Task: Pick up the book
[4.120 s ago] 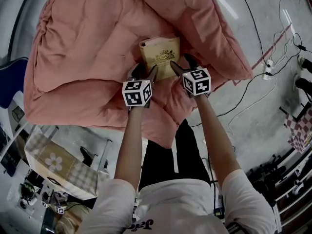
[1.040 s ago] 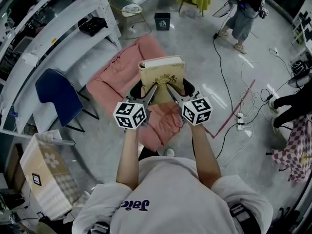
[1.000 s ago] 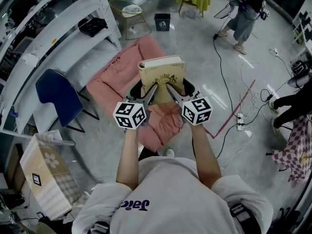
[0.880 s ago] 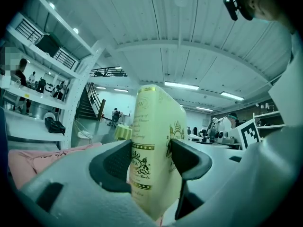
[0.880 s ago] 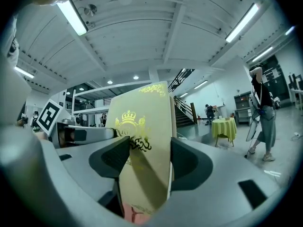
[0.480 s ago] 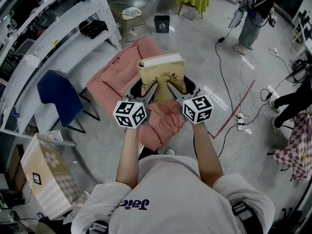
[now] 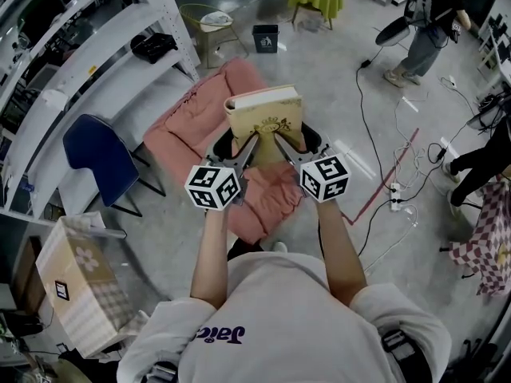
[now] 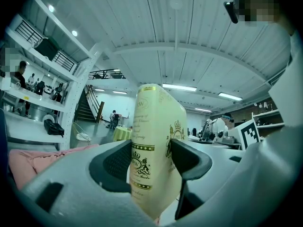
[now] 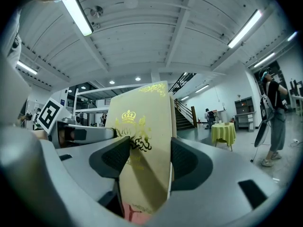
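Book [image 7: 266, 122]: one, cream, held upright in the air over one pink quilt [image 7: 196, 114], seemingly on the floor [image 7: 323, 70].
Grippers: two, left gripper [image 7: 244, 146] and right gripper [image 7: 291, 146], fingers of both pinching the book.

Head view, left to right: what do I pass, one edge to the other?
Dark blue plastic chair → left tongs → cream hardback book with gold print → right tongs → red-and-white checkered cloth.
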`<state>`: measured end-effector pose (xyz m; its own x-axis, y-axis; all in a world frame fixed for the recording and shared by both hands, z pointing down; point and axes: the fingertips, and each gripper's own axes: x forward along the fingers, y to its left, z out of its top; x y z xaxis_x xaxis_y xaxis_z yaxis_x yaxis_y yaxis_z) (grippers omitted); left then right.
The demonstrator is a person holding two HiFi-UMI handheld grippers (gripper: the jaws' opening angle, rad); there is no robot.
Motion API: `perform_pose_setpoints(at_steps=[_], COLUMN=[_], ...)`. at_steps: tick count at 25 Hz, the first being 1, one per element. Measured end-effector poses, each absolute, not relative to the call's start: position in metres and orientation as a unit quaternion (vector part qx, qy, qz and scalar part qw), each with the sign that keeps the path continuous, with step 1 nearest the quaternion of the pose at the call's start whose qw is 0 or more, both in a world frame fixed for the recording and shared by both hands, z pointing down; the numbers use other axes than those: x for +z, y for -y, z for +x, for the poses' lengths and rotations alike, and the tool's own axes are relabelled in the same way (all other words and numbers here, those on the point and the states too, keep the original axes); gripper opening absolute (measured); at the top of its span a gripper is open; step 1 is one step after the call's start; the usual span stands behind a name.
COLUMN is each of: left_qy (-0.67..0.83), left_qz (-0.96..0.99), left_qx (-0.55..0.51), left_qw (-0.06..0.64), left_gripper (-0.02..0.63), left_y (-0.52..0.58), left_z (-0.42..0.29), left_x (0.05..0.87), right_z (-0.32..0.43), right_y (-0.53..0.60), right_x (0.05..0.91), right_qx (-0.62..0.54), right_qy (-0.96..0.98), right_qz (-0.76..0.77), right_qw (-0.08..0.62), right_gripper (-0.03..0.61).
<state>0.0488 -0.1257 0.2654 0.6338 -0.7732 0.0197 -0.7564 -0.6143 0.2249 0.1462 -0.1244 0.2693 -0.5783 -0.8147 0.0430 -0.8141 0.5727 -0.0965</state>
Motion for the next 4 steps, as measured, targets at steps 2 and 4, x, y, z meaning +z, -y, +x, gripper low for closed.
perform_pose_setpoints(at_steps=[2, 4], left_qy=[0.426, 0.426], left_qz=[0.898, 0.898], left_qx=[-0.039, -0.038], left_qw=[0.105, 0.105], left_gripper=[0.268, 0.268], left_y=[0.1223, 0.1187], left_z=[0.0468, 0.0442], left_x=[0.2635, 0.2618], right_z=[0.1441, 0.1414], right_y=[0.1212, 0.1177], right_x=[0.2673, 0.2659], right_qx=[-0.052, -0.051], right_qy=[-0.887, -0.888], right_qz=[-0.458, -0.457], right_qw=[0.003, 0.003], right_gripper=[0.264, 0.264])
